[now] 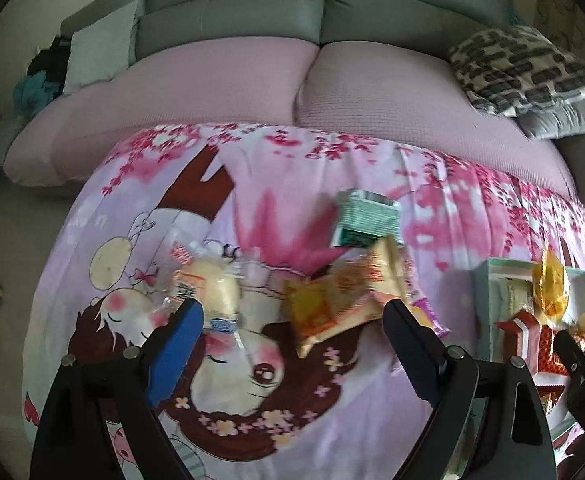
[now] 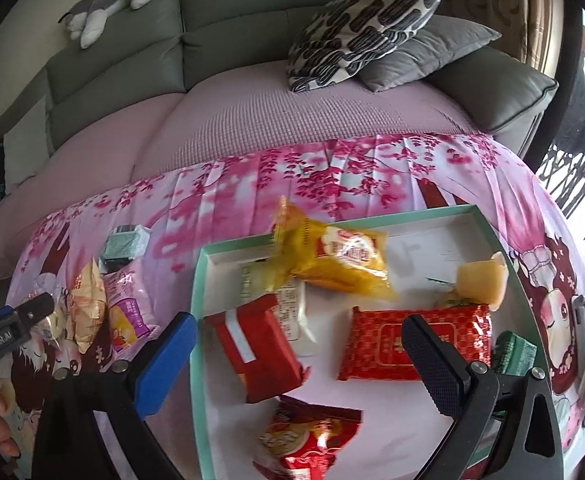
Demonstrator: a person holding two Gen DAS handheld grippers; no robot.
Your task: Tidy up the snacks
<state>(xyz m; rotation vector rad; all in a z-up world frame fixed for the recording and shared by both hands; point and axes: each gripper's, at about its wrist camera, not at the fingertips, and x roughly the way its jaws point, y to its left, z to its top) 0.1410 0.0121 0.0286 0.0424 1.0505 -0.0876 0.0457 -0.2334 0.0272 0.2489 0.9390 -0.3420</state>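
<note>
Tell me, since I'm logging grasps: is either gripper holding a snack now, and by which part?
Nothing is held. The left gripper and right gripper both have their jaws wide apart, with no snack between them.

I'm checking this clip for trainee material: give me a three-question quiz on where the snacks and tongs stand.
1. True or false: the right tongs are shut on a snack.
2. Which lies outside the teal box? A) yellow packet B) flat red packet C) green packet
3. Fill in: the left tongs are ____.

Key: 1 false, they are open and empty. 2 C, it lies on the floral cloth. 3 open.
</note>
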